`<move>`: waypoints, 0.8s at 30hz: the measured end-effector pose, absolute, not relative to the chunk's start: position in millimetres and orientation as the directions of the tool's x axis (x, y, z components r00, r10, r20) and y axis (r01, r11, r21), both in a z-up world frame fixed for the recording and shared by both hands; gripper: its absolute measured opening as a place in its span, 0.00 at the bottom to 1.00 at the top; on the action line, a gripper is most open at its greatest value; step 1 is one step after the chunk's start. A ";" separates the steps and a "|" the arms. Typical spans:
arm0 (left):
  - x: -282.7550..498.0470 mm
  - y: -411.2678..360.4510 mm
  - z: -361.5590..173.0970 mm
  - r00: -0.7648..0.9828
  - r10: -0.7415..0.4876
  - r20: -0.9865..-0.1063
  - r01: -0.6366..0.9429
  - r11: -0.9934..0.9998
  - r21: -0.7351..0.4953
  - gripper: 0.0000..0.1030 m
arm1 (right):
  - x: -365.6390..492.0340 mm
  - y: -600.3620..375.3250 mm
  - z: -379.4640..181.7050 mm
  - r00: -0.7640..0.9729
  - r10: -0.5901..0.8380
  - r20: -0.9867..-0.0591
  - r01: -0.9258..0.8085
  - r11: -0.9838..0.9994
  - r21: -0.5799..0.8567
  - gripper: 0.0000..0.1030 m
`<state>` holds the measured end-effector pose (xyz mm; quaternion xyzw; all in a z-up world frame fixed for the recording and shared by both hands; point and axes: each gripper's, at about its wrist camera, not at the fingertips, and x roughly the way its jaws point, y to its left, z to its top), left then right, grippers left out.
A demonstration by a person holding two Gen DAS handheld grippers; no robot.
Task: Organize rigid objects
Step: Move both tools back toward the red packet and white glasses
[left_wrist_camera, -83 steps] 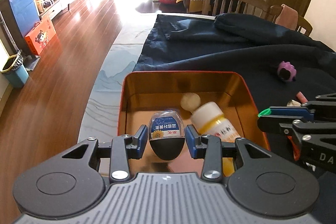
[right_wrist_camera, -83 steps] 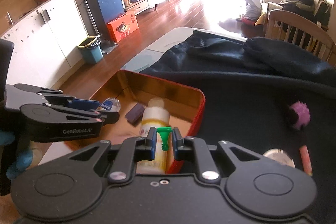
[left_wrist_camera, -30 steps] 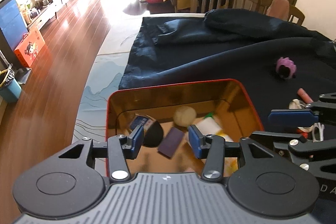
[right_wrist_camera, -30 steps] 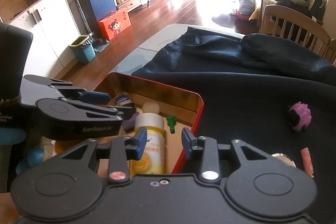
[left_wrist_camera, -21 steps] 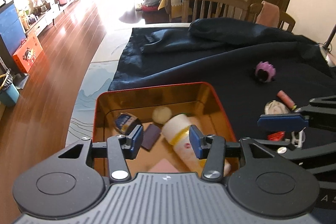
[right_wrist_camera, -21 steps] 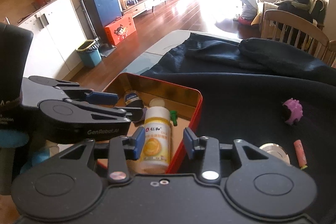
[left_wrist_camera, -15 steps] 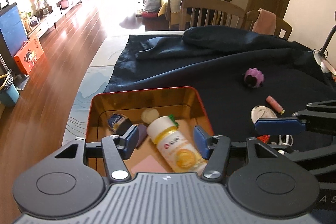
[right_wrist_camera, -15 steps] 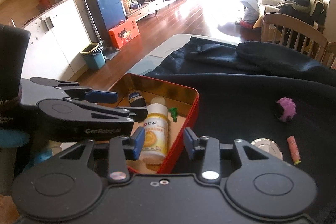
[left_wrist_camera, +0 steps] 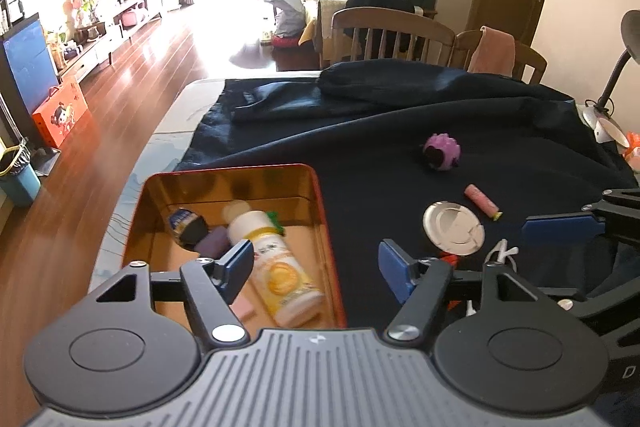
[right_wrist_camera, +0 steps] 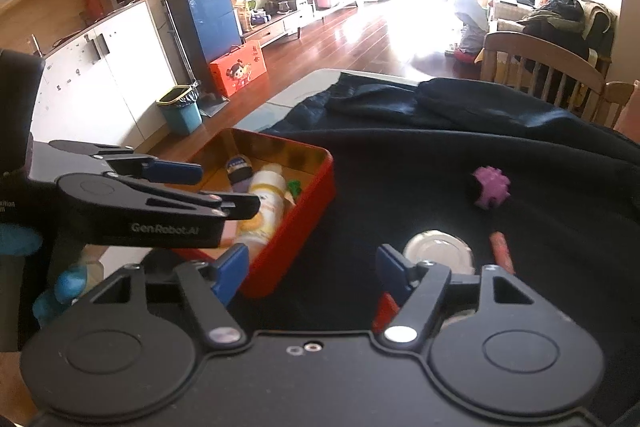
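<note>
Right wrist view: right gripper (right_wrist_camera: 312, 269) stands open, its jaws having just been widening, nothing between them.
Ahead of it: the round silver lid (right_wrist_camera: 438, 253) lies flat on the dark cloth (right_wrist_camera: 400, 195), just beyond the right-hand finger.
Pink tube (right_wrist_camera: 503, 251): just right of the lid, long axis running away from the camera.
Left gripper (left_wrist_camera: 316, 267): also open and empty, jaws just widened, hovering over the red tin's (left_wrist_camera: 320, 195) right rim.
Nearer hand: the right one, by my judgement.
Tin: holds the white bottle (left_wrist_camera: 276, 267).
</note>
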<state>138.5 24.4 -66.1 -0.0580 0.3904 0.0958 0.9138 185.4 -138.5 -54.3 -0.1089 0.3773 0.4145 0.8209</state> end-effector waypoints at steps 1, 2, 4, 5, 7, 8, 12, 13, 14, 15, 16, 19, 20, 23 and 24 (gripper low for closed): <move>138.4 19.0 -66.0 0.679 0.131 -0.722 -0.220 0.975 -0.030 0.70 | 185.3 -146.6 -54.8 0.371 0.598 -0.710 -0.763 0.632 0.133 0.69; 138.3 13.6 -66.1 0.681 0.130 -0.721 -0.218 0.975 -0.030 0.71 | 186.1 -153.7 -55.3 0.374 0.595 -0.711 -0.763 0.634 0.130 0.69; 139.1 3.5 -66.5 0.682 0.130 -0.719 -0.216 0.976 -0.029 0.71 | 186.5 -167.6 -56.5 0.378 0.592 -0.712 -0.764 0.634 0.122 0.77; 139.7 -2.3 -67.0 0.684 0.131 -0.718 -0.216 0.976 -0.028 0.71 | 186.0 -174.9 -57.3 0.384 0.589 -0.711 -0.765 0.634 0.113 0.78; 140.7 -11.4 -68.1 0.686 0.132 -0.716 -0.217 0.976 -0.028 0.74 | 186.6 -189.7 -60.6 0.397 0.582 -0.710 -0.765 0.637 0.095 0.81; 141.5 -16.0 -68.7 0.687 0.131 -0.715 -0.217 0.976 -0.030 0.77 | 187.1 -195.9 -62.2 0.398 0.578 -0.713 -0.762 0.640 0.093 0.81; 145.8 -31.5 -72.5 0.685 0.132 -0.716 -0.216 0.976 -0.027 0.80 | 192.5 -221.5 -68.8 0.405 0.568 -0.716 -0.754 0.651 0.090 0.89; 147.1 -35.4 -73.3 0.684 0.130 -0.718 -0.216 0.976 -0.028 0.80 | 193.6 -226.8 -70.3 0.410 0.566 -0.715 -0.752 0.654 0.086 0.95; 148.4 -38.3 -74.5 0.683 0.126 -0.720 -0.213 0.977 -0.032 0.80 | 194.0 -231.1 -71.2 0.414 0.565 -0.713 -0.753 0.653 0.081 0.97; 151.0 -42.0 -76.0 0.680 0.122 -0.723 -0.211 0.977 -0.034 0.80 | 194.1 -234.9 -72.2 0.420 0.565 -0.710 -0.755 0.651 0.072 0.99; 153.4 -45.1 -77.8 0.677 0.117 -0.726 -0.209 0.977 -0.038 0.80 | 193.6 -238.5 -72.5 0.424 0.567 -0.706 -0.760 0.647 0.063 0.99; 160.9 -54.1 -85.6 0.670 0.115 -0.734 -0.208 0.977 -0.038 0.80 | 194.6 -244.8 -76.4 0.418 0.569 -0.708 -0.770 0.635 0.056 0.99; 163.9 -57.2 -89.0 0.665 0.120 -0.737 -0.210 0.977 -0.030 0.81 | 196.8 -248.0 -78.5 0.414 0.568 -0.711 -0.771 0.634 0.058 0.99; 172.7 -63.0 -99.9 0.652 0.129 -0.748 -0.215 0.976 -0.020 0.81 | 203.9 -251.8 -84.6 0.410 0.561 -0.719 -0.761 0.645 0.069 0.99; 174.7 -63.5 -102.4 0.648 0.127 -0.751 -0.218 0.976 -0.023 0.81 | 206.8 -253.1 -86.8 0.410 0.559 -0.721 -0.756 0.651 0.075 0.99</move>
